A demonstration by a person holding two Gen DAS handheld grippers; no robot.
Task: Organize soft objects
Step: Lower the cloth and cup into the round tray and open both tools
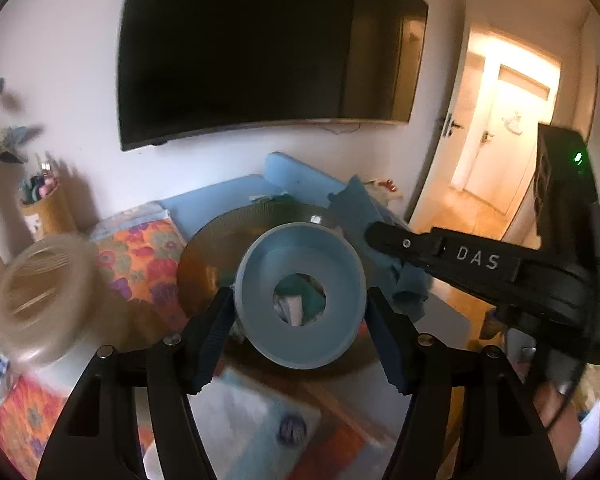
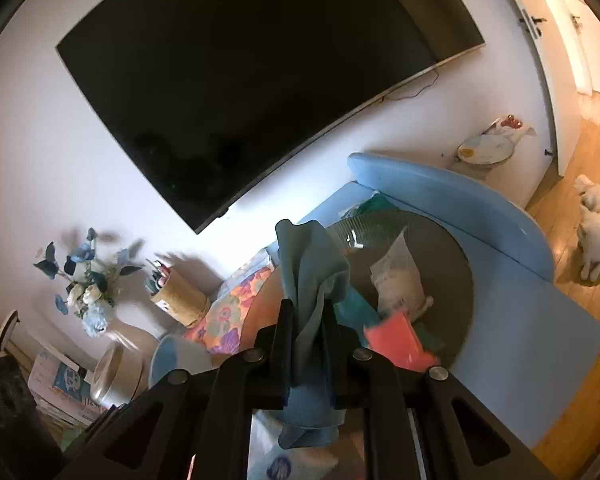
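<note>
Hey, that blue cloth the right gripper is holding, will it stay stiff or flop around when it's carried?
Probably floppy: the blue cloth sags in folds above and below the right gripper pinching it. Likely light, since a narrow pinch carries it. Its loose tail could drag over the round glass table.

i'm looking down at a round dark glass table [image 2: 456, 276] carrying a white plastic bag [image 2: 398, 276], a coral-pink packet [image 2: 396, 342] and teal cloth [image 2: 356, 304], with what may be a white printed pack [image 2: 284, 462] at its near edge.
</note>
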